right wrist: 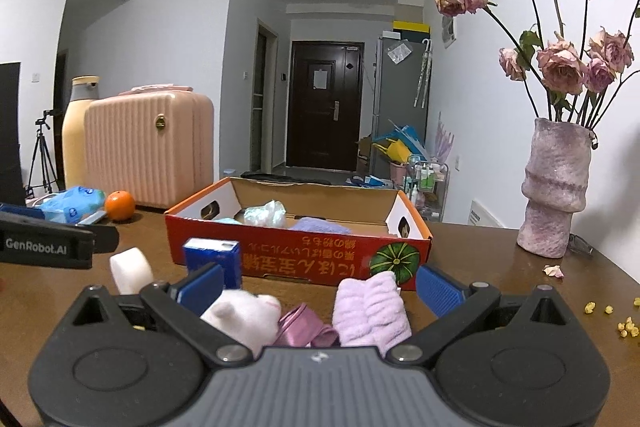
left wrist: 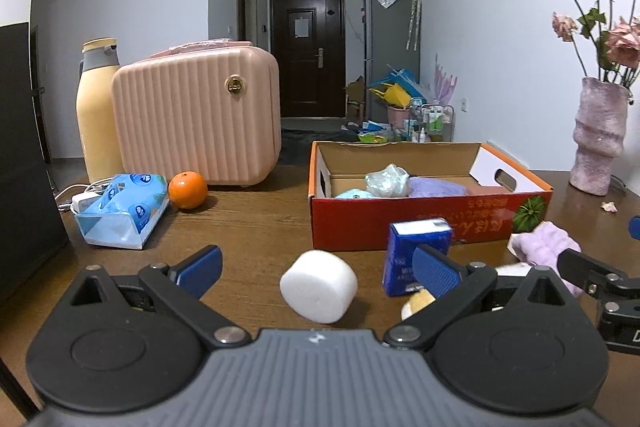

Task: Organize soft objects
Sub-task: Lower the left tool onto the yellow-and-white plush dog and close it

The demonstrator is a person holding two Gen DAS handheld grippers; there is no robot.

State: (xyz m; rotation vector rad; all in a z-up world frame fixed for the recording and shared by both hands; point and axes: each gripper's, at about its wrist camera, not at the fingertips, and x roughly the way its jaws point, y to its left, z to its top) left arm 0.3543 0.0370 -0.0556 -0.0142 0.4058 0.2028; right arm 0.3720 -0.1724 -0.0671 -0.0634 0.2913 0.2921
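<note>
Both my grippers are hovering low over the table (left wrist: pixel 248 227), jaws spread wide and holding nothing.

My left gripper (left wrist: pixel 318 267) is facing a white foam roll (left wrist: pixel 318 285) that is lying between its fingers but touching neither; a blue pack (left wrist: pixel 416 251) is standing just beside the right finger. My right gripper (right wrist: pixel 318 287) is straddling a white plush (right wrist: pixel 244 315), a shiny pink piece (right wrist: pixel 298 325) and a lilac towel (right wrist: pixel 370 307), all lying on the table in front of the red box (right wrist: pixel 280 255). The box is sitting near the table's middle, already holding a crumpled pale bag (right wrist: pixel 266 213) and a purple cloth (right wrist: pixel 320 225). Toward the far left edge a tissue pack (left wrist: pixel 120 207) and an orange (left wrist: pixel 187 190) are lying before a pink case (left wrist: pixel 196 115); a vase (right wrist: pixel 554 187) is standing at the far right.
</note>
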